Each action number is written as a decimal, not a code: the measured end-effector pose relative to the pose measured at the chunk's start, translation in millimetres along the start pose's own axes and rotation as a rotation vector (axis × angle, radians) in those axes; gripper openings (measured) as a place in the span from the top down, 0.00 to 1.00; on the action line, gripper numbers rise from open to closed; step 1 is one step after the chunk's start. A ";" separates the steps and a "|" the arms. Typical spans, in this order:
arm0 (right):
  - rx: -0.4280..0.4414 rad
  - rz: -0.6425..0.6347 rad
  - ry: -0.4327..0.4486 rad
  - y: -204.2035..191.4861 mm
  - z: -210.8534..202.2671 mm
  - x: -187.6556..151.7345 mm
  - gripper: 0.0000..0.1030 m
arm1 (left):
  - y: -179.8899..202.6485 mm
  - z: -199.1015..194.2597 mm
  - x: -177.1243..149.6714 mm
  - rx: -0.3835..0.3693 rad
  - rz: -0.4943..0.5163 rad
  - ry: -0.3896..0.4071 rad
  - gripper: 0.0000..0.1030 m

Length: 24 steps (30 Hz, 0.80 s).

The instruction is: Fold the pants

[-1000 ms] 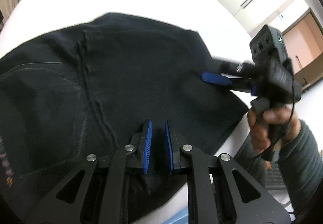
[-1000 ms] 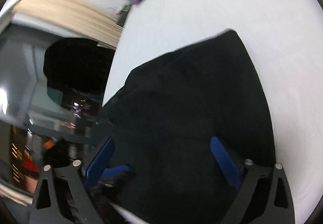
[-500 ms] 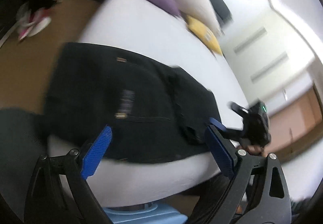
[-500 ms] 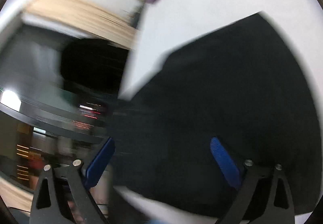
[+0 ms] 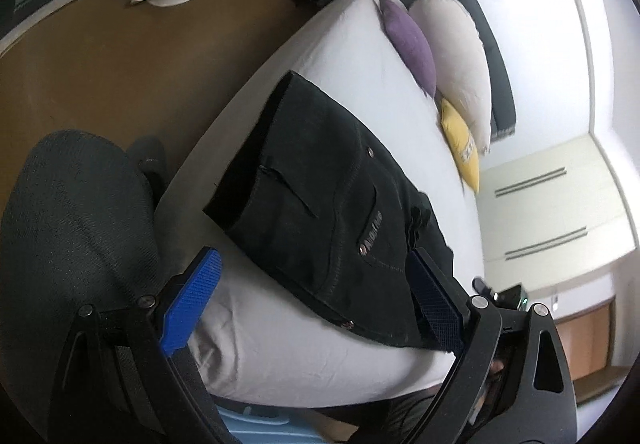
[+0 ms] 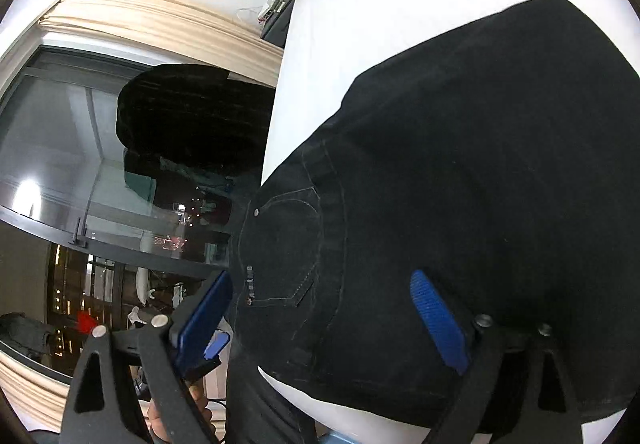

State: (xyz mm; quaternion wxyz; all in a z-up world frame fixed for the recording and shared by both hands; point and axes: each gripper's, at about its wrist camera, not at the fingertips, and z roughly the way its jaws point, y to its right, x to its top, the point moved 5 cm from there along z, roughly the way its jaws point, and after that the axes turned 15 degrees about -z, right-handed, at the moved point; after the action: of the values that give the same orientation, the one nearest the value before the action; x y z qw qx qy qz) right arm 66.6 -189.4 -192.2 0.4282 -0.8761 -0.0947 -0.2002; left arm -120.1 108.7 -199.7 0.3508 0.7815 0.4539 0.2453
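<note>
The left gripper (image 5: 312, 304) has just let go; a second ago its jaws were pinched together low over the pants (image 5: 340, 212), half a second ago they stood wide, and they stand wide now with nothing between the pads, pulled back off the near edge of the bed (image 5: 288, 360); its view has swung from a close look at the cloth to the whole bundle; the right gripper (image 6: 320, 320) has eased its jaws in slightly yet they remain spread, hovering above the dark denim near the pocket without pinching it; its view has shifted little, only closer to the waist end; the pants lie on the white sheet near the bed's corner, doubled into a compact dark slab, waistband and pocket rivets upward, folded edge toward the pillows (image 5: 440, 56); neither tool has hold of anything; I judge the last fold laid and released, so what is left is at most a smoothing or one more fold, or the task is close to done
</note>
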 end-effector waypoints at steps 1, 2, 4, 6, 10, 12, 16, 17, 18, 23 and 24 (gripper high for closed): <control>0.002 0.008 0.007 0.1 2.1 4.4 0.10 | -3.6 1.4 3.2 -0.006 -0.015 0.004 0.09; 0.007 0.014 0.017 -0.2 2.4 3.0 0.10 | -7.8 5.2 7.2 -0.024 -0.032 0.004 0.09; 0.021 0.031 0.037 3.1 -1.6 0.6 0.10 | -18.7 16.5 11.3 -0.021 -0.057 -0.007 0.09; 0.034 0.047 0.048 4.3 -2.4 2.0 0.10 | -25.6 32.7 14.6 -0.046 -0.099 -0.047 0.09; 0.041 0.038 0.051 1.8 -5.6 0.6 0.10 | -40.1 55.9 17.6 -0.089 -0.175 -0.099 0.11; 0.044 0.032 0.056 1.7 -7.2 -0.7 0.10 | -43.7 58.8 23.1 -0.137 -0.211 -0.090 0.15; 0.050 0.038 0.066 3.3 -6.7 -0.3 0.12 | -50.4 60.5 31.9 -0.168 -0.248 -0.085 0.30; 0.053 0.041 0.070 4.3 -6.8 -0.1 0.12 | -53.3 60.2 34.2 -0.168 -0.253 -0.082 0.39; 0.056 0.043 0.075 4.3 -6.2 0.1 0.12 | -56.3 60.8 37.1 -0.172 -0.258 -0.077 0.48; 0.069 0.042 0.095 3.8 -6.7 0.2 0.12 | -62.8 61.1 43.7 -0.219 -0.333 -0.072 0.58; 0.071 0.042 0.099 3.9 -6.9 0.1 0.12 | -65.3 61.5 44.2 -0.228 -0.358 -0.073 0.60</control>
State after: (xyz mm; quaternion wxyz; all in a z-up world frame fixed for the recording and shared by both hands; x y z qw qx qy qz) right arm 66.2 -197.2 -191.1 0.4672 -0.8512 -0.0618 -0.2308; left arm -91.4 150.0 -286.2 0.4909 0.6521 0.5419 0.2003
